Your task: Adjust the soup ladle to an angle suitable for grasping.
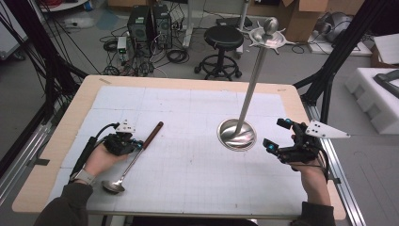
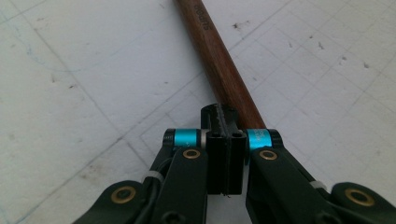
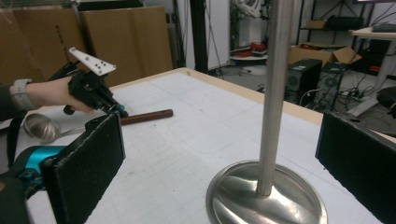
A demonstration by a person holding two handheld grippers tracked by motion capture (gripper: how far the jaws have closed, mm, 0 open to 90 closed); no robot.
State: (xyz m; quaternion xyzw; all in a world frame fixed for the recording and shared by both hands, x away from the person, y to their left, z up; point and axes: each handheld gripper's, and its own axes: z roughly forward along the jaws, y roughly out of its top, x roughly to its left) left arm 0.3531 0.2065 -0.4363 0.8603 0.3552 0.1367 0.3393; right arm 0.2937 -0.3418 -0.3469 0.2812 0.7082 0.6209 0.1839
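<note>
Work in hand: your left gripper [image 1: 137, 145] is clenched on the ladle [image 1: 134, 157], jaws pinched at the joint where the metal shank meets the wooden handle [image 2: 219, 65].

Ladle position: it lies flat on the desk [image 1: 61, 136], at the left half of the white gridded mat [image 1: 188, 155]. The bowl [image 1: 113, 186] sits near your side of the desk; the handle end points away and to the right, toward the stand.

Long axis: diagonal, from near-left to far-right. Your left gripper comes at it from the left, crossing that axis.

Right gripper: your right gripper [image 1: 276, 136] is released, jaws standing wide and holding nothing, with the stand's pole [image 3: 275, 93] seen between them but untouched.

Stand: the round steel base [image 1: 236, 134] rests on the mat right of centre; the pole rises to a pronged hook ring [image 1: 267, 37] up top.

Nearer hand: the left has the ladle; the right is just beside the stand base and well apart from the ladle.

Open room: bare mat lies between the ladle and the stand, nothing in the path. The bowl lies near the front edge of the mat.

Judgement: the coming move likely turns on lifting the ladle up and right toward the hooks; watch the bowl end swinging low as you raise it.
</note>
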